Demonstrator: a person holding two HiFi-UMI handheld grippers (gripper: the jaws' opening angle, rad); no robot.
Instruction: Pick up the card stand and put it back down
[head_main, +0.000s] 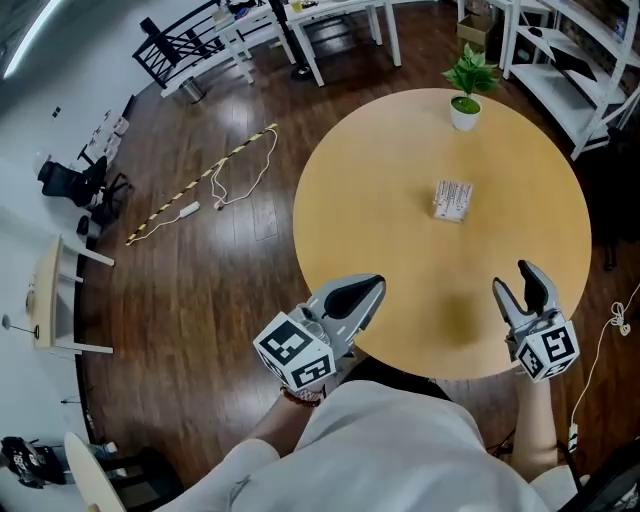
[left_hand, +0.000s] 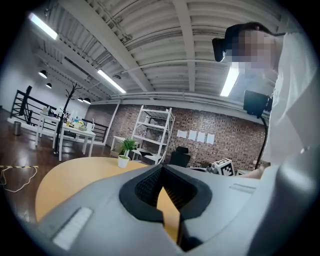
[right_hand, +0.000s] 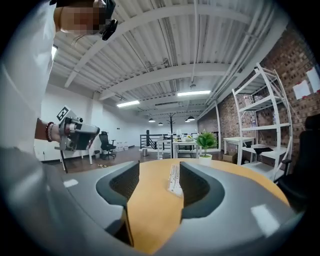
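While a dark wooden floor (head_main: 200, 280) is spread across the left of the head view, most of the right is filled by a round, light wooden tabletop (head_main: 400, 200). White shelving (head_main: 580, 70) is seen at the upper right, beyond the tabletop's far edge. At the bottom, a person's pale shirt (head_main: 380, 450) is seen from above.

Two grippers are held out at the near edge of the tabletop, well apart from each other. The left gripper (head_main: 372, 288) is placed at the near left edge, with its marker cube towards the person. Its jaws are pressed together at the tips, and nothing is held between them; only a thin wedge of tabletop is seen behind the tips in the left gripper view. The right gripper (head_main: 512, 278) is placed at the near right edge. Its jaws are spread wide and nothing is pinched; bare tabletop is seen between them in the right gripper view.

A small potted plant (head_main: 468, 90) in a white pot is set near the far edge of the tabletop. The card stand (head_main: 453, 200), a small pale block, is set on the tabletop right of centre, between the plant and the right gripper, well apart from both grippers and touched by neither.
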